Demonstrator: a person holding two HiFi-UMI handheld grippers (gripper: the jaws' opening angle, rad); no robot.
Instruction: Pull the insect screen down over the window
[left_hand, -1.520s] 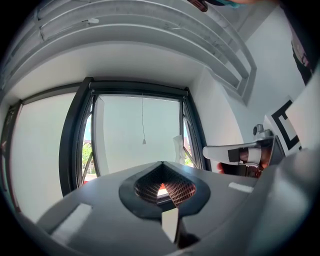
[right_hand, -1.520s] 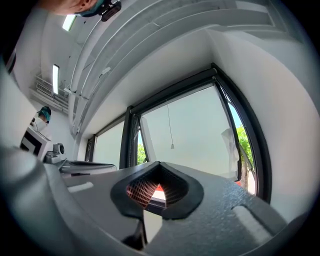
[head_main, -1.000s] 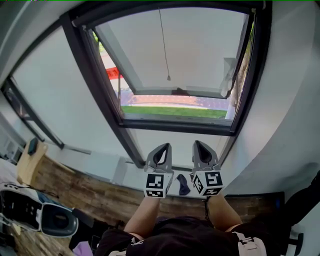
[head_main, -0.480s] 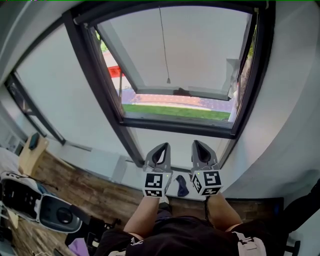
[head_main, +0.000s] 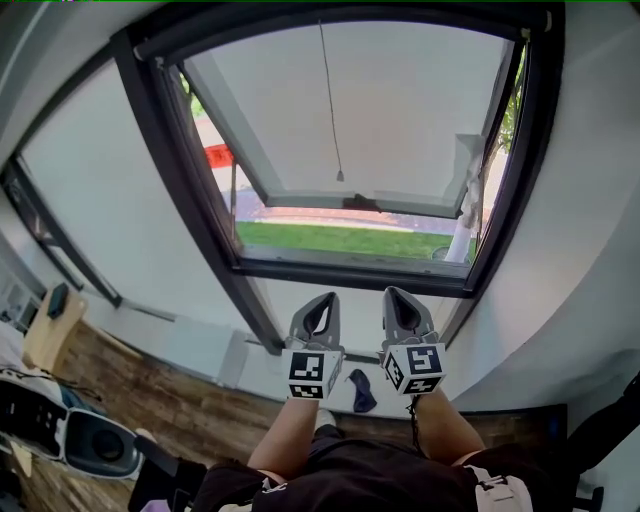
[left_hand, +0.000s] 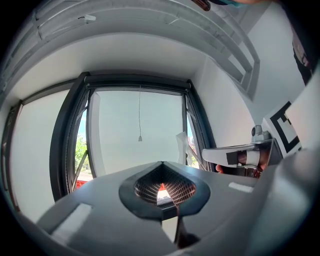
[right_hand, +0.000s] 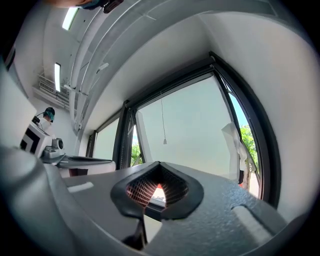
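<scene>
White wall, insect screen well beyond closed left gripper, right gripper

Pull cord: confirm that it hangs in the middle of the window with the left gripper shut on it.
Not quite. The pull cord hangs in the middle of the window, but the left gripper is shut on nothing; the head view shows it below the window, well clear of the cord.
</scene>
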